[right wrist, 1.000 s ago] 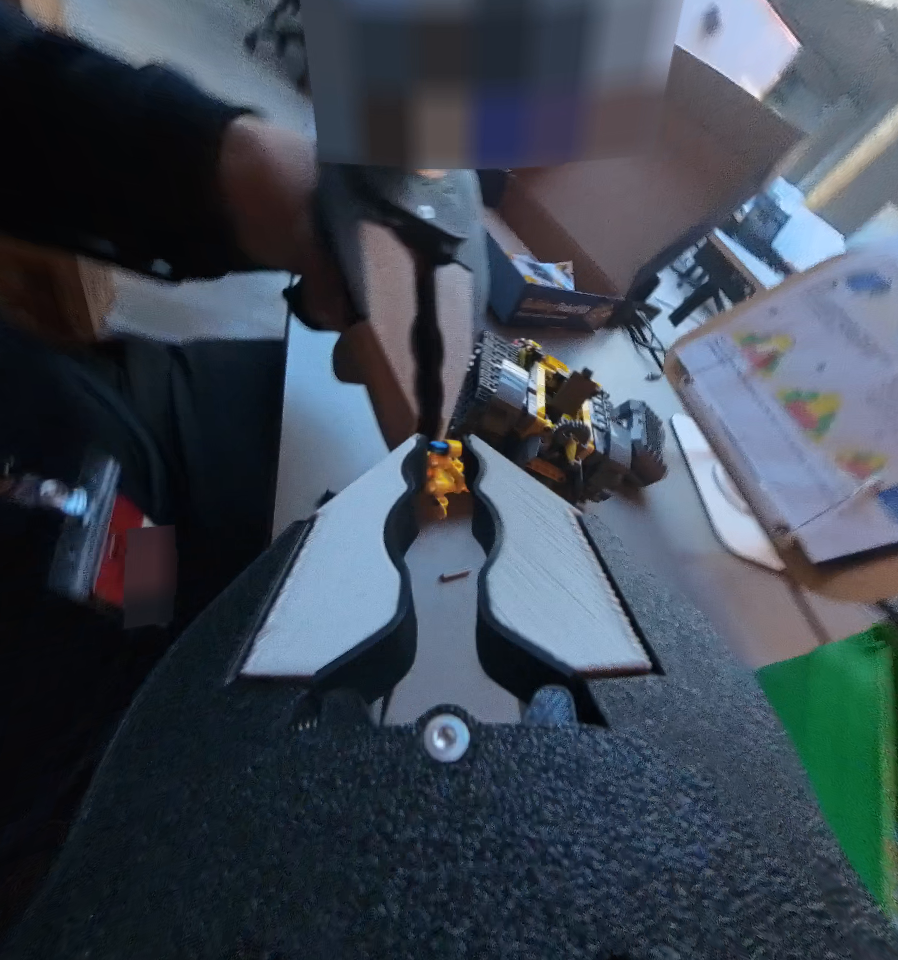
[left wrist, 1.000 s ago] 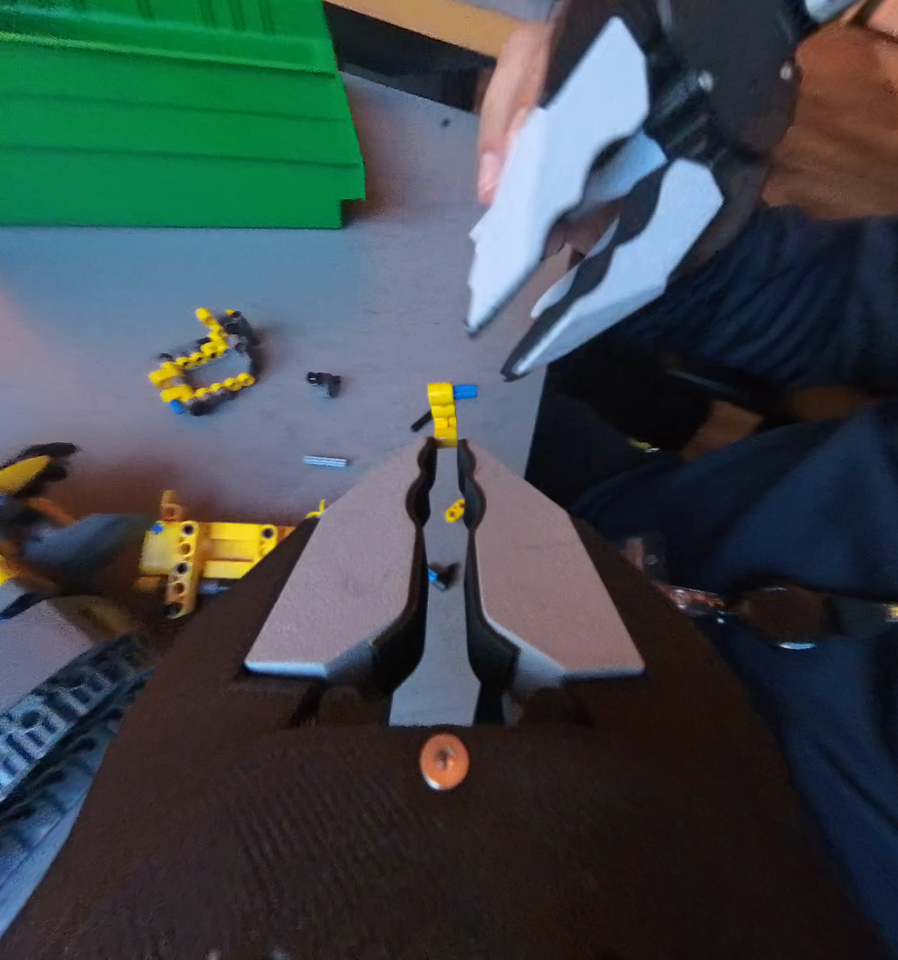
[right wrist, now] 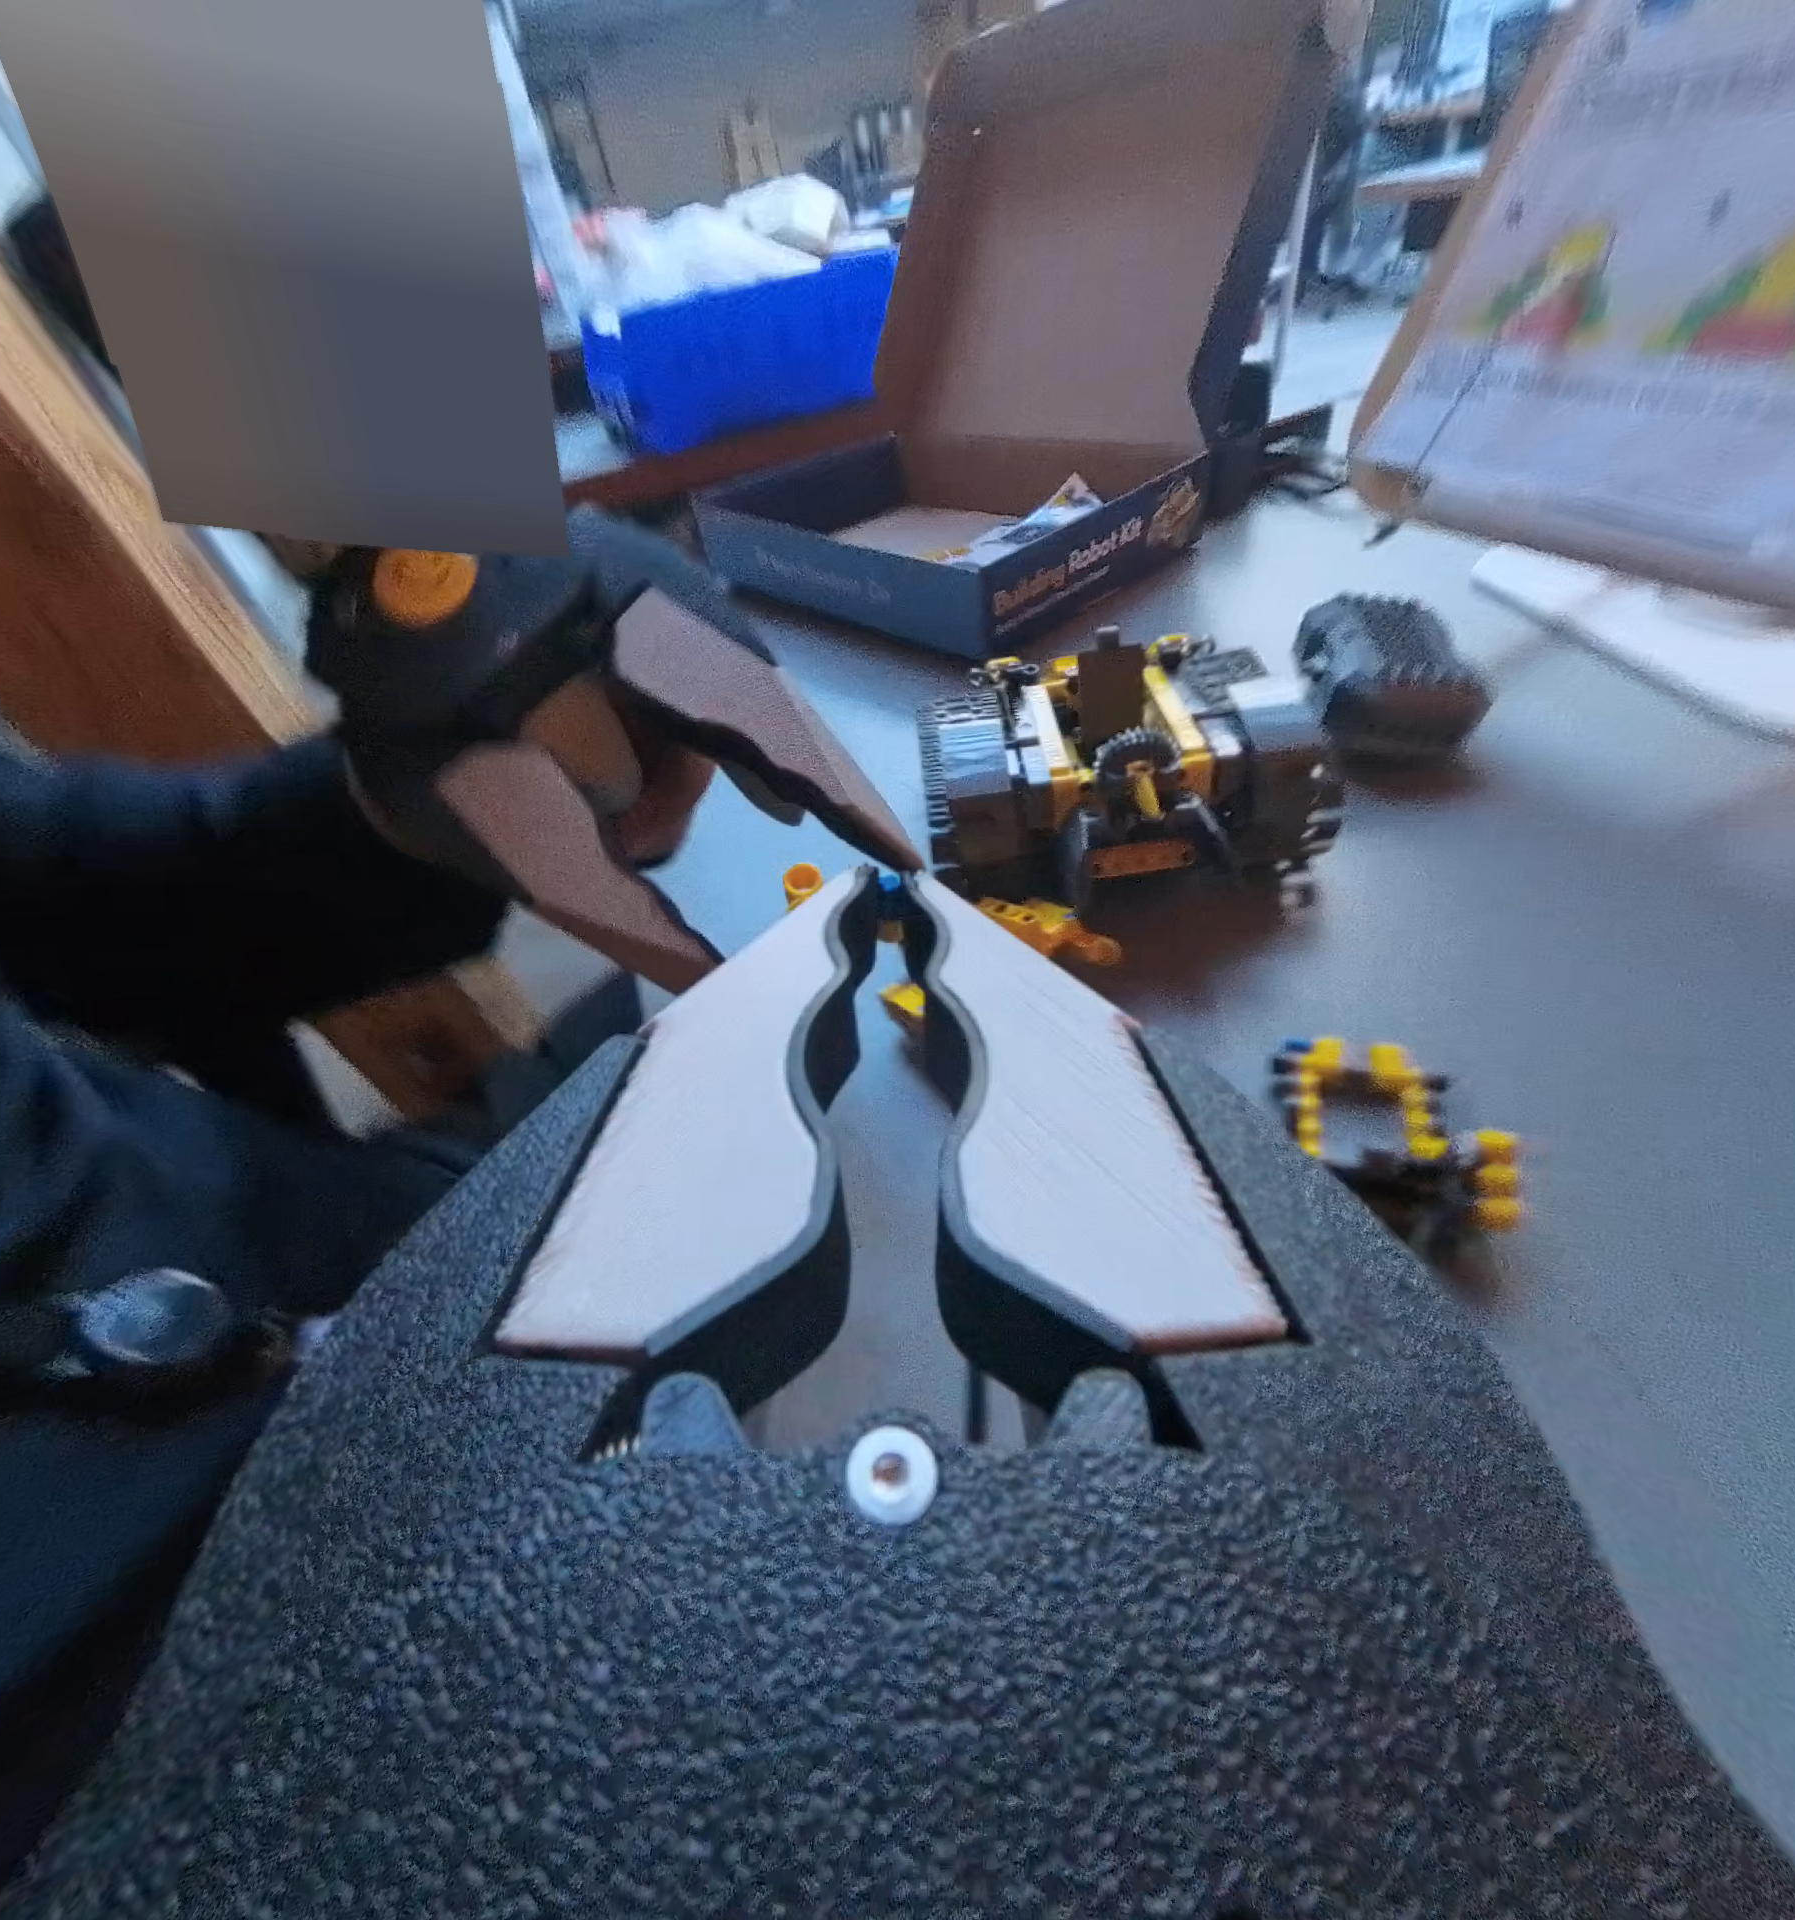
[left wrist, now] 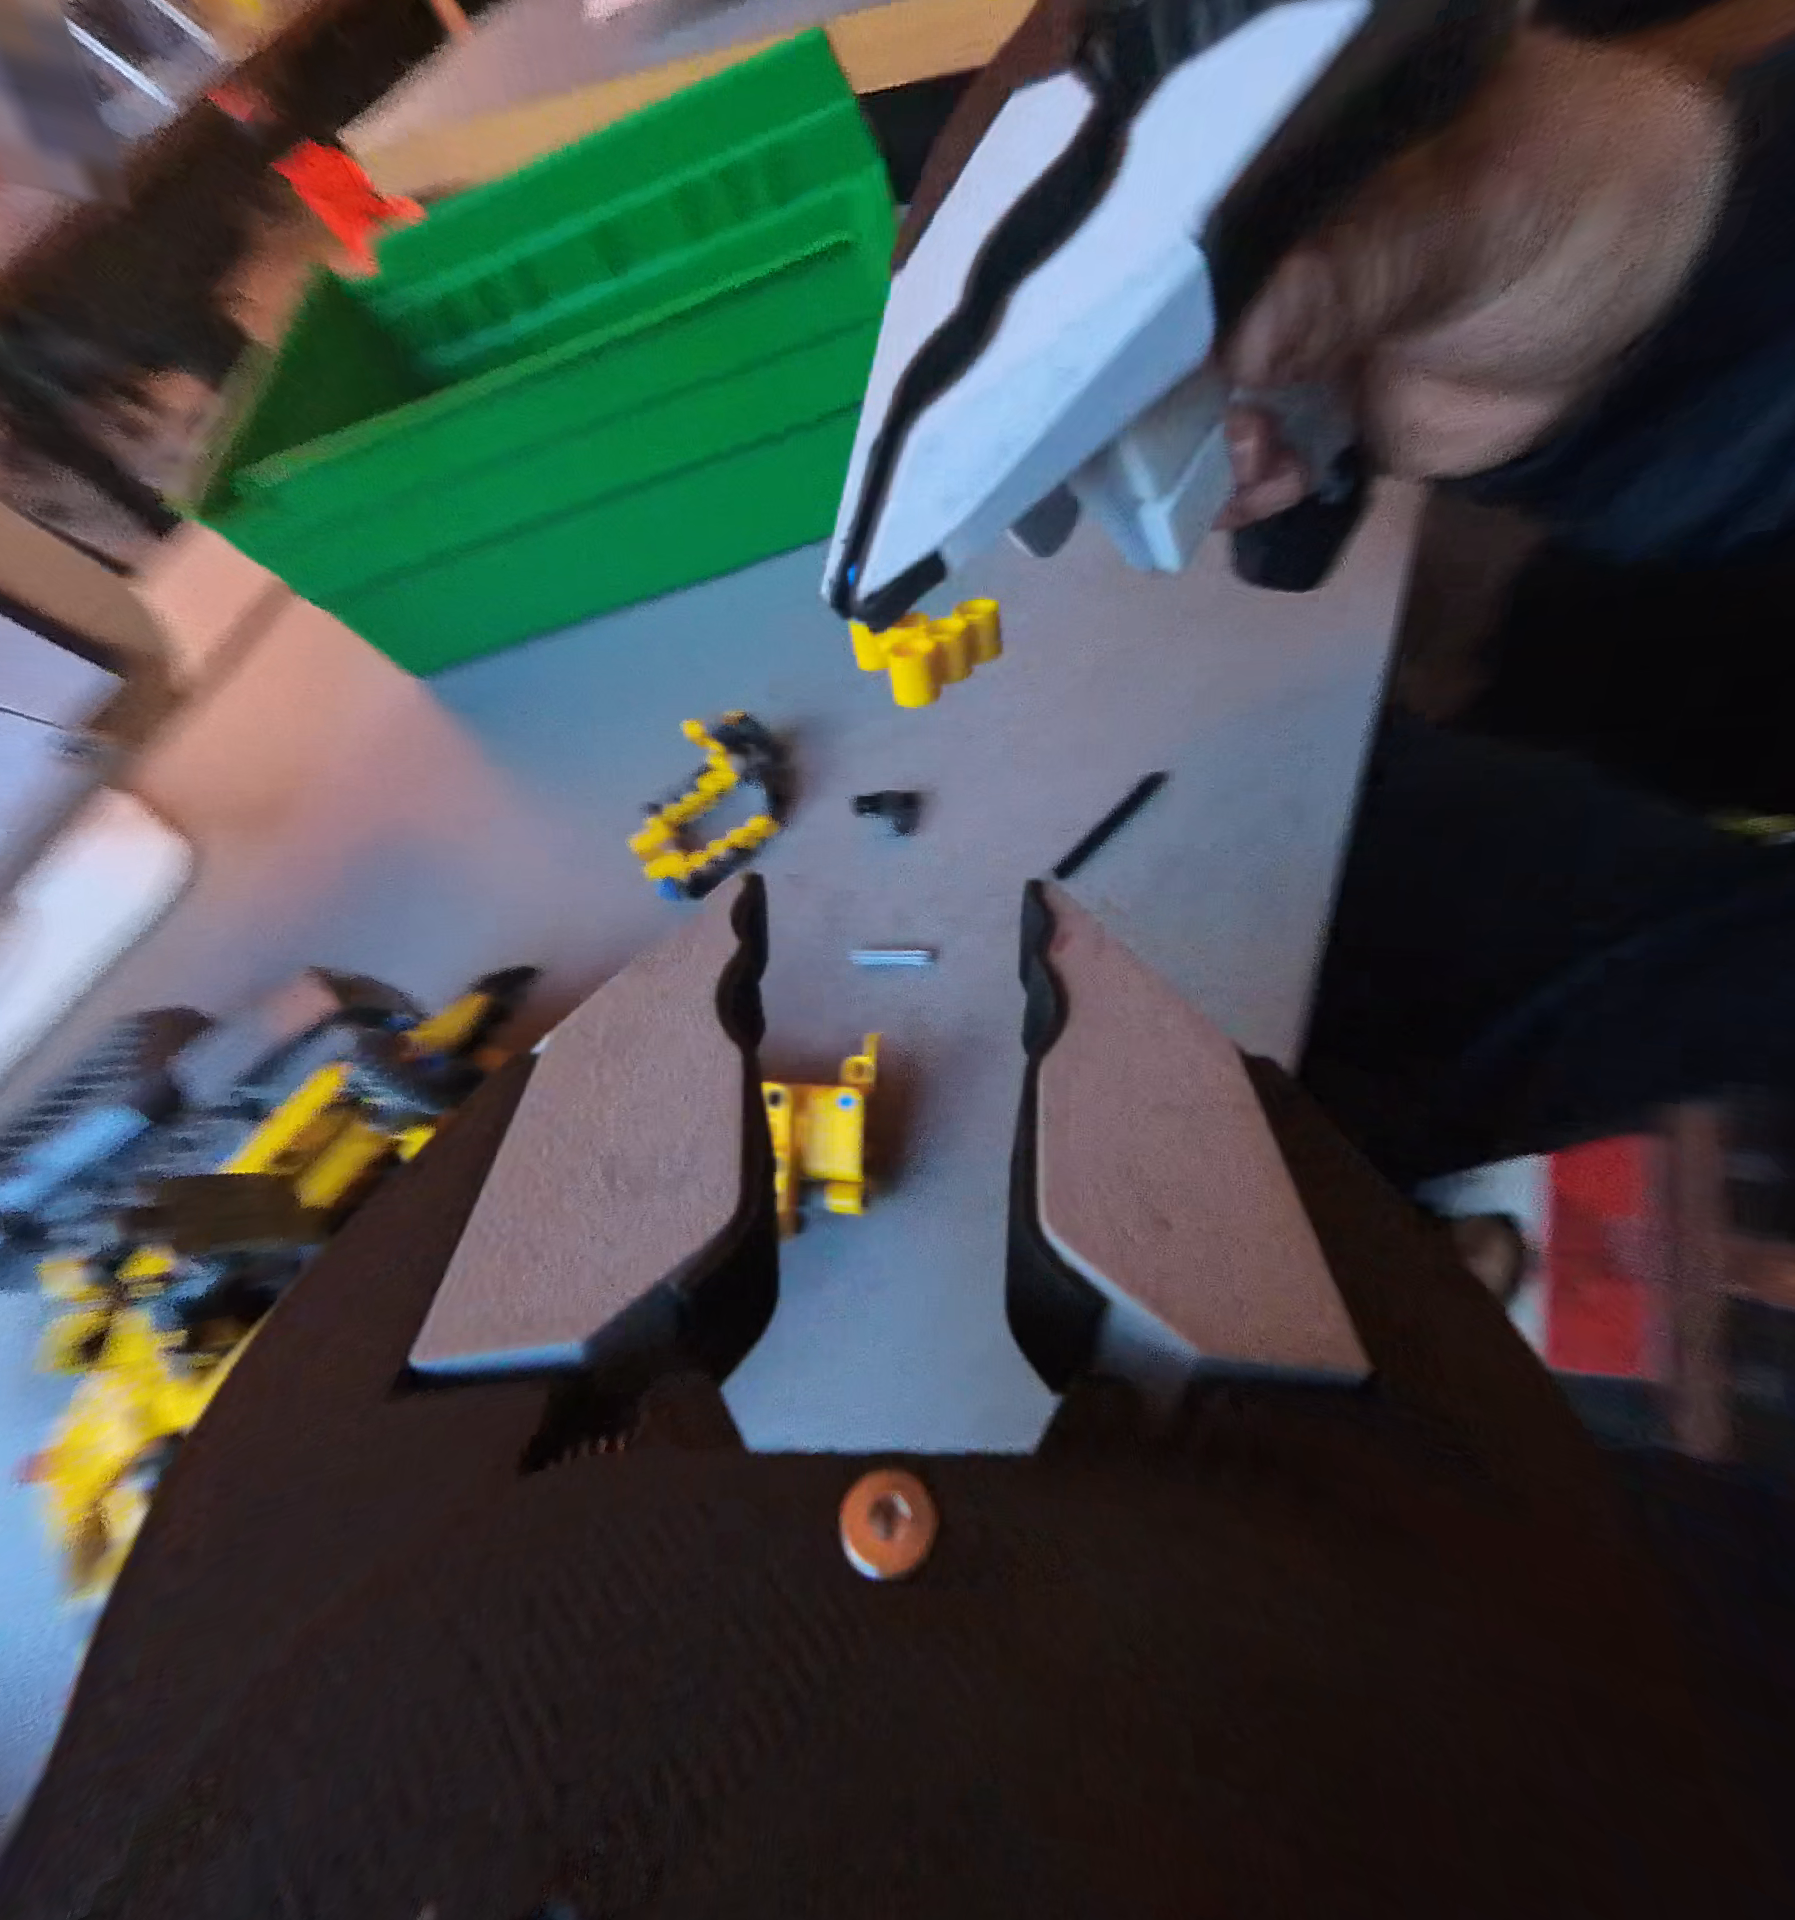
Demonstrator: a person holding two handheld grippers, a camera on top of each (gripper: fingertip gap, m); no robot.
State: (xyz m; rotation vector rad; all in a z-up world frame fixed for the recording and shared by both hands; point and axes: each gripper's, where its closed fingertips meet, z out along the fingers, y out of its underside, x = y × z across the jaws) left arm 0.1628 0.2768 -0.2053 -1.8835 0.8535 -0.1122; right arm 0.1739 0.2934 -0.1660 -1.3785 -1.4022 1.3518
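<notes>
My right gripper is shut on the blue pin of a small yellow beam piece and holds it above the grey table. It shows at the top of the left wrist view. My left gripper is open and empty, just below and in front of that piece. A yellow bracket part and a short grey axle lie on the table between its fingers. In the right wrist view the left gripper stands open right next to my right fingertips.
A yellow and black link frame, a small black connector and a black axle lie on the table. A green bin stands behind. A yellow tracked model, a black tyre and an open box are farther off. Some 5 cm of space lies between my two pairs of fingers.
My left gripper has opened and let go of the yellow piece. My right gripper has shut on its blue pin. The left view has swung and drawn back.
</notes>
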